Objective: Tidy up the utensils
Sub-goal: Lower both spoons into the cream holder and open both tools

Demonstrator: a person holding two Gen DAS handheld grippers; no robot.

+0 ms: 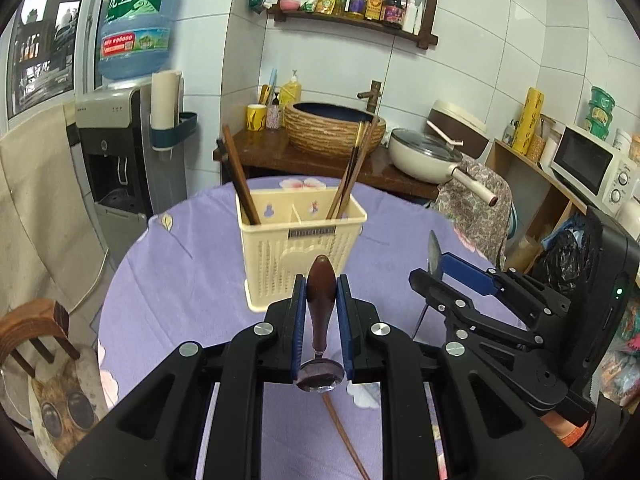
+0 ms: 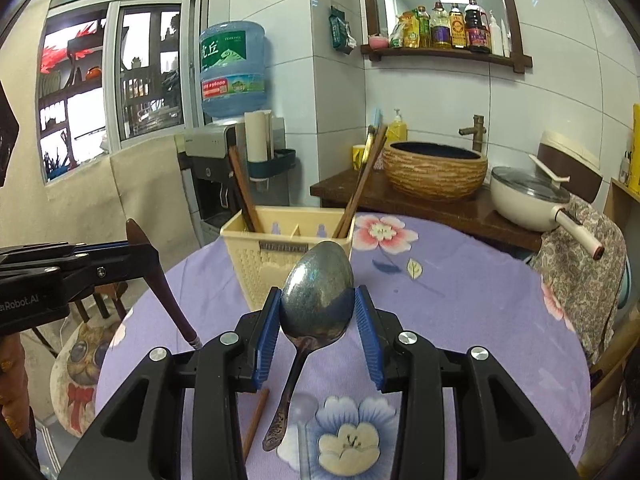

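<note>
A cream utensil holder with compartments stands on the purple flowered tablecloth; chopsticks lean in its left and right compartments. My left gripper is shut on the brown wooden handle of a spoon, its metal bowl hanging below. My right gripper is shut on the bowl of a metal spoon, handle pointing down. The holder also shows in the right wrist view. Each gripper appears in the other's view: the right and the left.
A single chopstick lies on the cloth near me, also in the right wrist view. A clear plastic spoon lies beside it. A chair with a cat cushion stands left; a sink counter with a pan is behind the table.
</note>
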